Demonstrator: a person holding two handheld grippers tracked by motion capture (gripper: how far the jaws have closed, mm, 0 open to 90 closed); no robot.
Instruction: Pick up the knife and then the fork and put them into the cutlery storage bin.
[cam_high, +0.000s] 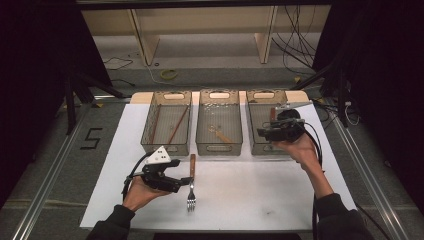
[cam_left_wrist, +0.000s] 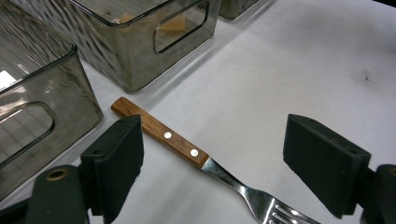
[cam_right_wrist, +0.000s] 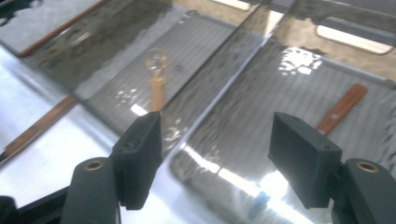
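White sheeting covers the counter (cam_high: 260, 195), with 3 clear bins in a row along its far edge and dark floor and cables beyond.

Going left to right: the left bin (cam_high: 167, 122) already holds what look like 2 long thin brown sticks, the middle bin (cam_high: 219, 122) holds 1 small brown-handled utensil, and the right bin (cam_high: 262, 122) holds 1 piece with a brown riveted handle (cam_right_wrist: 342, 108). So, as I read it, you are sorting cutlery into bins and 3 bins are already served.

What is left is the fork (cam_high: 191, 186), lying on the sheet just in front of the gap between the left and middle bins, tines toward you. Your left claw (cam_high: 176, 184) sits just beside it with jaws apart and nothing between the pads; in the left gripper view the wooden handle (cam_left_wrist: 161, 133) lies between the open jaws, untouched. Your right claw (cam_high: 263, 134) hangs over the right bin, jaws wide and empty.

Hard to make out: the right bin's piece is largely hidden behind your right claw in the high view, its working end lost in glare. The middle utensil's type is unclear.
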